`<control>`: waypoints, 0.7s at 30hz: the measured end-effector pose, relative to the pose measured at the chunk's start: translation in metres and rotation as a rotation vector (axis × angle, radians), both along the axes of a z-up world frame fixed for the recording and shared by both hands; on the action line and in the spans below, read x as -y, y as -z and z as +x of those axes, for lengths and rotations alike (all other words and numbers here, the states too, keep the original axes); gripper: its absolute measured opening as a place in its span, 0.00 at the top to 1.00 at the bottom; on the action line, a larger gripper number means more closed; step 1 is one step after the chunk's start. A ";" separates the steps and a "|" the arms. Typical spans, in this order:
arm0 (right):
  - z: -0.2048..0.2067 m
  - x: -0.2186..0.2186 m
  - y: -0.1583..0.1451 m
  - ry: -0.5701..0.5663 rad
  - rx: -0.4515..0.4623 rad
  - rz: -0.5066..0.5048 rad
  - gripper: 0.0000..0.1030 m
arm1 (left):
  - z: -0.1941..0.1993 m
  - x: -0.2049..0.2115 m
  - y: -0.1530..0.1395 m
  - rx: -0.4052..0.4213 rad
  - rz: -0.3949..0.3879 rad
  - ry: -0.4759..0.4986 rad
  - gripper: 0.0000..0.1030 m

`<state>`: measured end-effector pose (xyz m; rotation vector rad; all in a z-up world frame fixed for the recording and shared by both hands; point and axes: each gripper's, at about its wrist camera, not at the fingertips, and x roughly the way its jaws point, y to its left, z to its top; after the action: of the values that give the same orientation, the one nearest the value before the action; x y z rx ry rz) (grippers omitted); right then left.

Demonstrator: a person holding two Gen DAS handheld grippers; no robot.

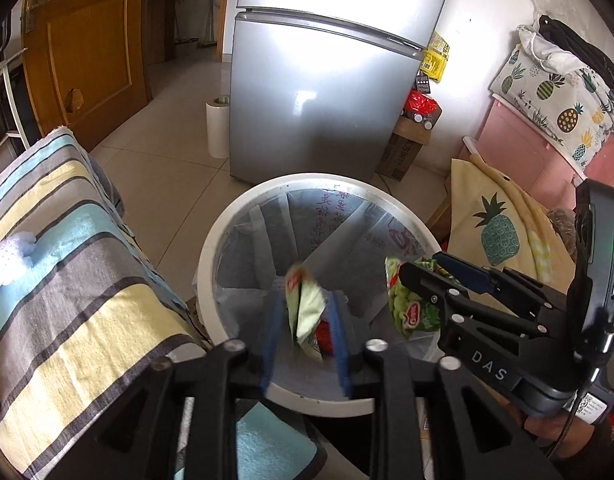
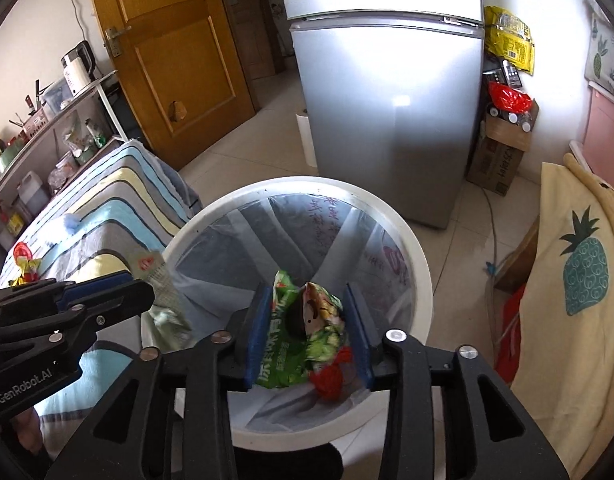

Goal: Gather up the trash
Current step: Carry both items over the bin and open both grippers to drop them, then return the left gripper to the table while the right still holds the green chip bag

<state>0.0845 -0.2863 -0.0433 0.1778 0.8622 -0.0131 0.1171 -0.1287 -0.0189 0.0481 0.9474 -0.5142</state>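
Observation:
A white round bin (image 1: 205, 280) (image 2: 425, 280) with a clear liner stands on the floor right below both grippers. My left gripper (image 1: 306, 298) hangs over its opening, jaws open, and a pale green and red wrapper (image 1: 305, 306) sits loose between the blue pads. My right gripper (image 2: 307, 288) is beside it over the bin, also open. A crumpled green snack bag (image 2: 295, 344) lies between its pads, leaning on the left one and clear of the right. Each gripper also shows in the other's view: the right gripper (image 1: 423, 268) and the left gripper (image 2: 135, 280).
A silver fridge (image 2: 387, 112) stands behind the bin, with a cardboard box (image 2: 497, 160) to its right. A striped cloth (image 1: 67, 260) covers the surface at left, with small red and yellow wrappers (image 2: 23, 264) on it. A pineapple-print cloth (image 2: 579, 272) hangs at right.

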 end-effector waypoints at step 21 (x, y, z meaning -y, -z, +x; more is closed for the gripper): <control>-0.015 -0.045 -0.031 -0.062 0.087 0.013 0.52 | -0.027 -0.088 -0.032 0.107 -0.032 -0.188 0.46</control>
<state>0.0695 -0.2408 -0.0128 0.1629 0.7808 0.0580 0.0903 -0.0409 0.0128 -0.0420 0.8297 -0.3498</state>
